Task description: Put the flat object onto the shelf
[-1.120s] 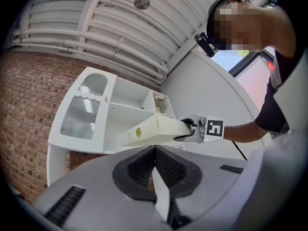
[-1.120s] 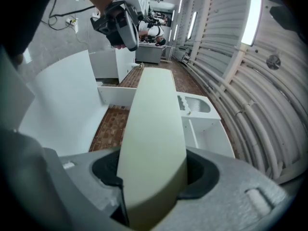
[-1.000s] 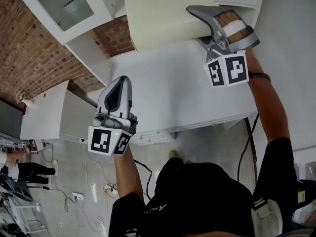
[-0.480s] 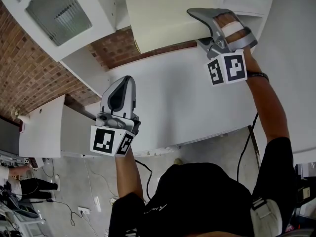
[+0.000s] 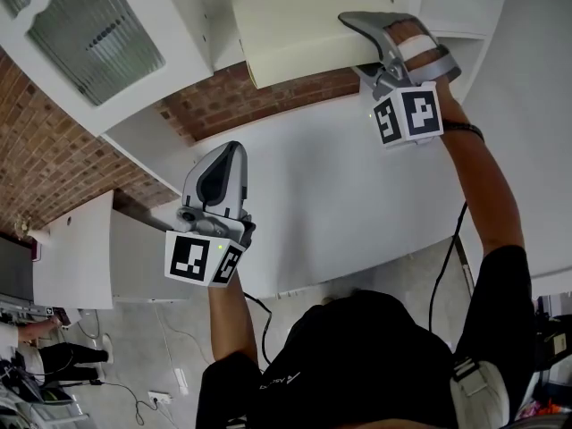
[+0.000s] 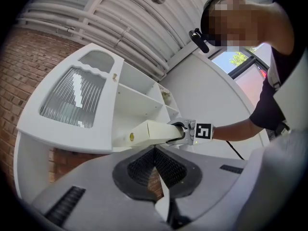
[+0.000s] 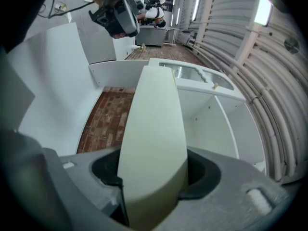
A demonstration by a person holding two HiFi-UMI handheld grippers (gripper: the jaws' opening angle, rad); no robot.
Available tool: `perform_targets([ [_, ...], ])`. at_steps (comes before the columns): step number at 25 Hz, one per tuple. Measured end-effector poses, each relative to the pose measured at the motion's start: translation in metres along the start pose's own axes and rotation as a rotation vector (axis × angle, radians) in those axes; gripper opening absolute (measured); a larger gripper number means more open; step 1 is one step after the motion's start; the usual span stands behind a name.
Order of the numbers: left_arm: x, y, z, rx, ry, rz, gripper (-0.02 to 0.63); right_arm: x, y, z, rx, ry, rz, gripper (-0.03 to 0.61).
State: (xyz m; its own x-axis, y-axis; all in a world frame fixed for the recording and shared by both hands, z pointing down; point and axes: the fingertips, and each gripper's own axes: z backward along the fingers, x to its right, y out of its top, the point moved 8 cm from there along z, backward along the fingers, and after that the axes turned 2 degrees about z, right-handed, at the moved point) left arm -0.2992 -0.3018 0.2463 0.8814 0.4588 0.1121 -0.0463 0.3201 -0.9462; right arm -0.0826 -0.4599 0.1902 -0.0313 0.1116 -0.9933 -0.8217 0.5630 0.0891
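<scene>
Flat cream board (image 5: 295, 29) up at cabinet (image 6: 130, 76) front, pinched by R gripper (image 5: 366, 47).
Jaws clamp its near end; L gripper (image 5: 214, 172) jaws together, empty, held low. Keep board level, slide far edge well onto shelf (image 6: 138, 96) before letting go.

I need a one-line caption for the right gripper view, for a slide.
Right gripper clamped on the cream flat object, which points toward the open white shelf unit.
</scene>
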Motion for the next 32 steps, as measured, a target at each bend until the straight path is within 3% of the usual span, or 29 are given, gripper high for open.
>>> perform_targets([
  [20, -0.028, -0.034, -0.050, -0.004, -0.007, 0.028, -0.002, -0.011, -0.013, -0.044, 0.038, 0.002, 0.000, 0.285],
  [26, -0.021, -0.032, -0.053, -0.007, -0.016, 0.032, -0.002, -0.009, -0.013, -0.038, 0.059, -0.009, 0.020, 0.318],
  [32, -0.015, -0.035, -0.059, -0.014, -0.022, 0.027, -0.002, -0.008, -0.018, -0.027, 0.103, -0.003, -0.047, 0.337],
])
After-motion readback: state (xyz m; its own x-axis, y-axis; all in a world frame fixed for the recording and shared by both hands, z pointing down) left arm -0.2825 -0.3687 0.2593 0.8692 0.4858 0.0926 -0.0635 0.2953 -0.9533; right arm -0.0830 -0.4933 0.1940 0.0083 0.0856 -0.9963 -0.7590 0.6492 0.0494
